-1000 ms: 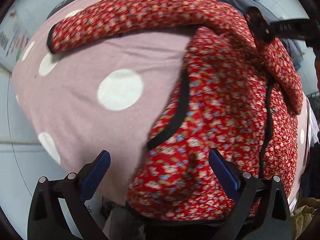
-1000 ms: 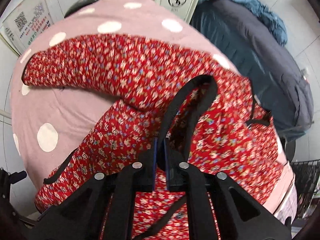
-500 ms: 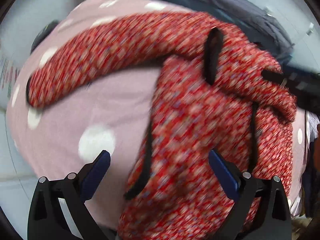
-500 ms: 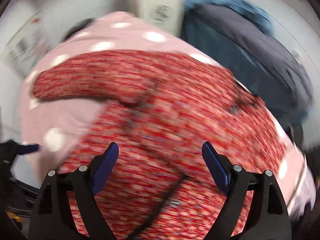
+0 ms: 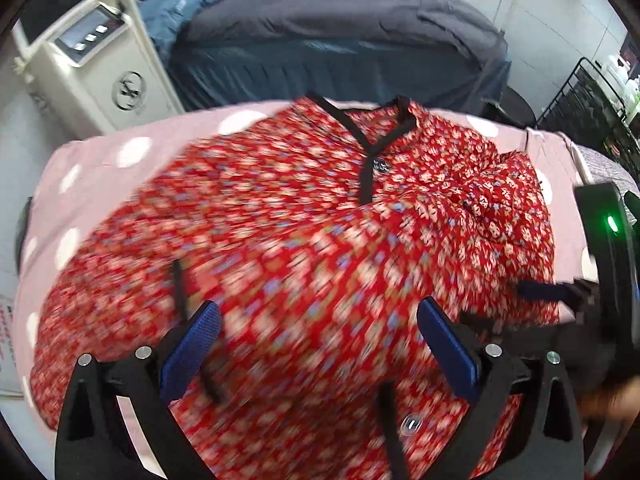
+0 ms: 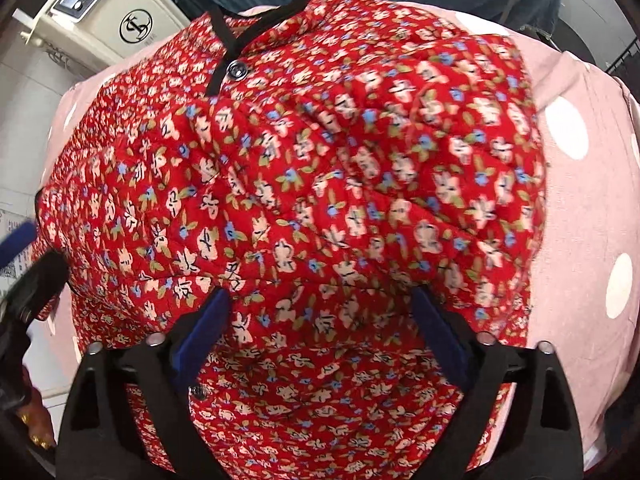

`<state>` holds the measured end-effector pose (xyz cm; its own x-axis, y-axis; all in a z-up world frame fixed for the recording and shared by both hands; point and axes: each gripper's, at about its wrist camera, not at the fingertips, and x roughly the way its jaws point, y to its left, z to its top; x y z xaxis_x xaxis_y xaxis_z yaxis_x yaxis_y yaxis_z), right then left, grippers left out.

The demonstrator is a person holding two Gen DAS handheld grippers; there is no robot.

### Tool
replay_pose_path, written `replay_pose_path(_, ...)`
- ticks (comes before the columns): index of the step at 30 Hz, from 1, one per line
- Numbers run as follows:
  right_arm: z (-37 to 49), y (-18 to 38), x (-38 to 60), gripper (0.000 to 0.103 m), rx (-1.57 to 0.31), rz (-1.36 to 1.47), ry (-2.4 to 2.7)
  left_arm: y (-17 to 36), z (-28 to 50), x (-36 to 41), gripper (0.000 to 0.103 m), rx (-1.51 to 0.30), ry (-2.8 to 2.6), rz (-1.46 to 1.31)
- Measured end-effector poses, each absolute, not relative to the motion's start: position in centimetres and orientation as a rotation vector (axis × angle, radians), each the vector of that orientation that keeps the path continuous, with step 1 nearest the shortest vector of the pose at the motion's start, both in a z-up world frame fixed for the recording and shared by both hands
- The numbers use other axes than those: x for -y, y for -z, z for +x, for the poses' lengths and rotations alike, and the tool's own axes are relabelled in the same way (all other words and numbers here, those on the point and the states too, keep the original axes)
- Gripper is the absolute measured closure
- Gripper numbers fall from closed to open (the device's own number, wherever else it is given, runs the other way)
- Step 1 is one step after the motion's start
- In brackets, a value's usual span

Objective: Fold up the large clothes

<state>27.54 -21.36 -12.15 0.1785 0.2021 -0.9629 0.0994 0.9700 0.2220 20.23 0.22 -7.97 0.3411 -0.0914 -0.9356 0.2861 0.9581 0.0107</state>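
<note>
Surface: pink dotted cover [image 5: 100, 168] on table.
Jacket [image 6: 320, 184]: red floral, spread on cover.
Room: dark bed [image 5: 340, 40], white machine [image 5: 92, 68] behind.
My fingers: left [image 5: 316, 344] wide, empty; right [image 6: 320, 328] opening, empty.

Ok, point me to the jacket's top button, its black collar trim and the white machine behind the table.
top button [image 6: 237, 69], right wrist view, centre of the dark round button.
black collar trim [image 5: 345, 116], left wrist view, left band of the neckline.
white machine [image 5: 100, 76], left wrist view, front panel near its round logo.
</note>
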Motion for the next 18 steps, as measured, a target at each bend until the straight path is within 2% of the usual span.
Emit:
replay_pose_path(3,28.1,13.2,19.9,0.005,-1.425,0.176,-0.078,12.1,21.9,-0.2,0.006,-1.310,0.159,0.260)
replay_pose_path(6,28.5,14.2,19.6,0.005,-1.433,0.178,-0.093,15.3,22.9,-1.7,0.005,-1.371,0.166,0.162)
replay_pose_path(11,28.4,14.9,19.9,0.004,-1.385,0.241,-0.042,16.2,23.0,-1.1,0.005,-1.319,0.177,0.203)
replay_pose_path(18,29.7,15.4,19.2,0.004,-1.419,0.260,0.021,17.2,25.4,0.3,0.004,-1.390,0.147,0.165)
